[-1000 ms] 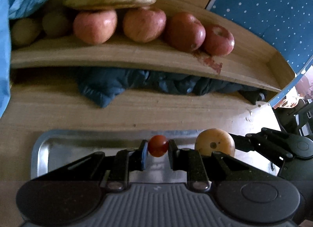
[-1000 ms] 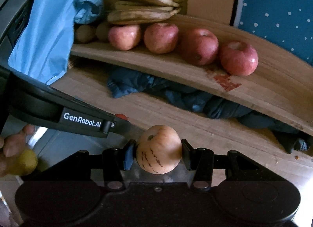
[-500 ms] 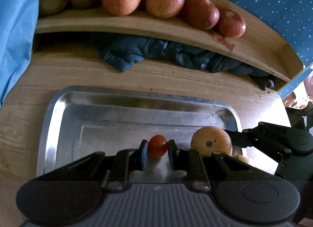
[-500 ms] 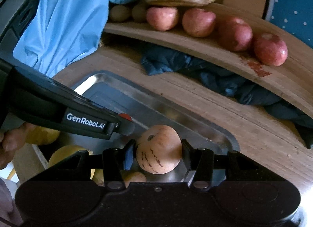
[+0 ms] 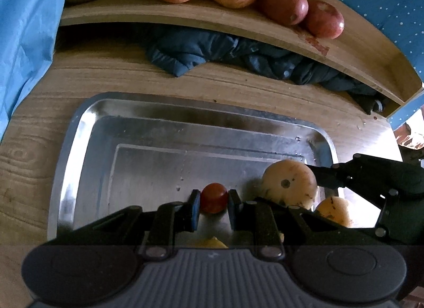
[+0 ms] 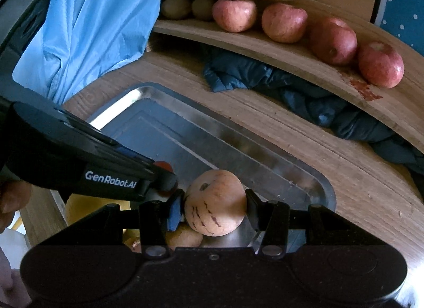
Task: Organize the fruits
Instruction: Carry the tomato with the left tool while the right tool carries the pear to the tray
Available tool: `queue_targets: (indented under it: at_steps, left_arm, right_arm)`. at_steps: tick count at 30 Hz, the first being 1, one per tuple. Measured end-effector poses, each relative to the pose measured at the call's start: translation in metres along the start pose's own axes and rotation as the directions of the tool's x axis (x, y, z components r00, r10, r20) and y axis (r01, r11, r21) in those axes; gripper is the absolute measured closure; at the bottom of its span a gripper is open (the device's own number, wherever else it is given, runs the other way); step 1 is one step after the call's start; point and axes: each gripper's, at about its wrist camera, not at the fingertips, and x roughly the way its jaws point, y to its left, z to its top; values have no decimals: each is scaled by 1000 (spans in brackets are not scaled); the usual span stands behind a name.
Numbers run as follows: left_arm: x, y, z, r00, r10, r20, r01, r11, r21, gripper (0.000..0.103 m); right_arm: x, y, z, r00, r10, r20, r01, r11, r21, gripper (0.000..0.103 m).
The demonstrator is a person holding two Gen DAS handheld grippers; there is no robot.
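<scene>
Over metal tray (image 5: 79, 133): left claw (image 5: 213, 199) pitched down, clamping cherry tomato (image 5: 214, 197); right claw (image 6: 215, 203) clamping tan fruit (image 6: 215, 202).

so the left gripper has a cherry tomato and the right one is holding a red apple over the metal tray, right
Not quite. The left gripper does hold the cherry tomato over the metal tray, but the right gripper holds a round tan fruit with dark streaks, not a red apple; the right wrist view shows it.

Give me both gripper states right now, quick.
Left gripper: closed on a small red cherry tomato.
Right gripper: closed on a round tan fruit with dark streaks, over the metal tray.
</scene>
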Motion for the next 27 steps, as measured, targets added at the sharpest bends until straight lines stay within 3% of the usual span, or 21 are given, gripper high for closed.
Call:
queue_targets:
  at_steps: [27]
  left_arm:
    - [0,-2,-3,1000,21,-8,-21,1000,0,79]
  right_arm:
    - [3,0,-4,1000,10,-18,-10,1000,16,53]
